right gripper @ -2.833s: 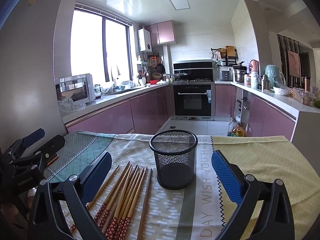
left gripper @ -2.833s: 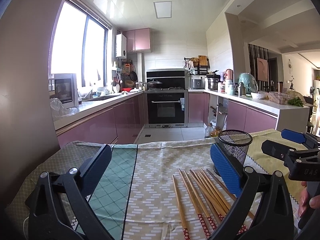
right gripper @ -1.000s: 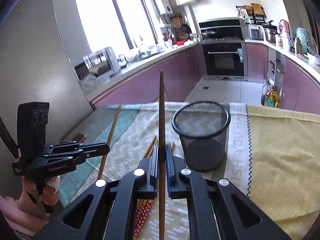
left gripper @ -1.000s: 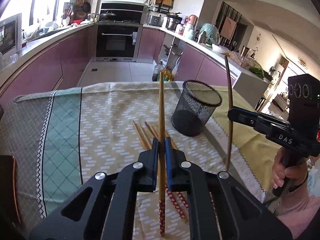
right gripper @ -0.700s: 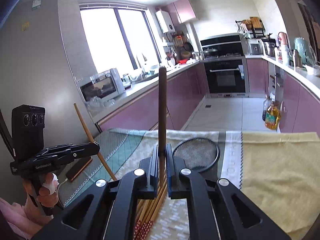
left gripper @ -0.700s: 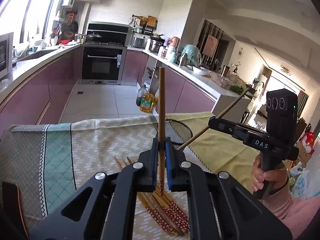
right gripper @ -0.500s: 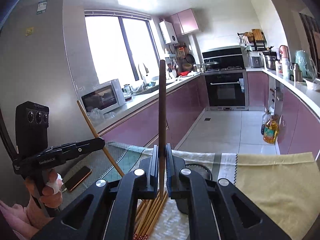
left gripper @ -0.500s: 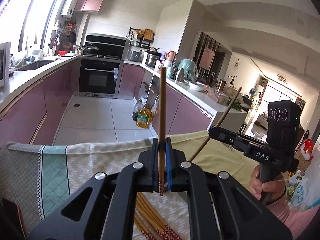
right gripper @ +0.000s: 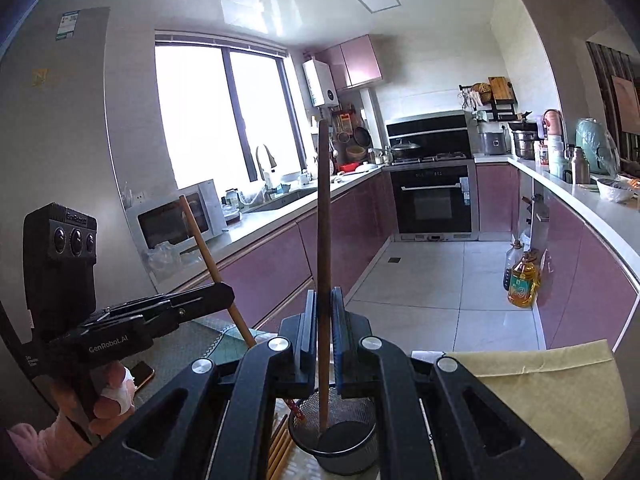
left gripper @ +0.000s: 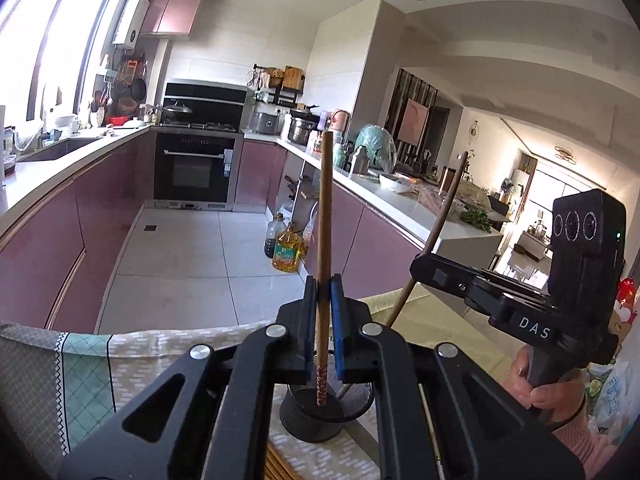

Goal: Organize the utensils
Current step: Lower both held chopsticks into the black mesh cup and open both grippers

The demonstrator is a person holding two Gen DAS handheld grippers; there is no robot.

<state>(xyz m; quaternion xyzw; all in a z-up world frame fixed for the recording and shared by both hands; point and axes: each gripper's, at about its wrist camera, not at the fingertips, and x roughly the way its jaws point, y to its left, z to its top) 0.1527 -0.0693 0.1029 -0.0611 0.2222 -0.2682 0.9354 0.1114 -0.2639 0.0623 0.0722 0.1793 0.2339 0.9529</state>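
My left gripper (left gripper: pixel 322 304) is shut on a wooden chopstick (left gripper: pixel 323 216) held upright; its red patterned end dips into the black mesh cup (left gripper: pixel 316 416) below. My right gripper (right gripper: pixel 322 320) is shut on a darker chopstick (right gripper: pixel 322 216), also upright, its lower end inside the mesh cup (right gripper: pixel 340 444). Each gripper shows in the other's view: the right one (left gripper: pixel 420 276) at the right, the left one (right gripper: pixel 224 296) at the left, each with its stick tilted. Several chopsticks (right gripper: pixel 280 446) lie on the tablecloth left of the cup.
The table carries a patterned cloth (left gripper: pixel 80 360) with a yellow section (right gripper: pixel 552 392). A phone (right gripper: pixel 140 374) lies near the left edge. Beyond the table are pink kitchen cabinets (left gripper: pixel 60 232), an oven (left gripper: pixel 196 172) and oil bottles (left gripper: pixel 286 250) on the floor.
Both grippers closed on a chopstick each, lifted them off the table, tipped them upright and brought them over the mesh cup. The lower ends now dip into the cup.
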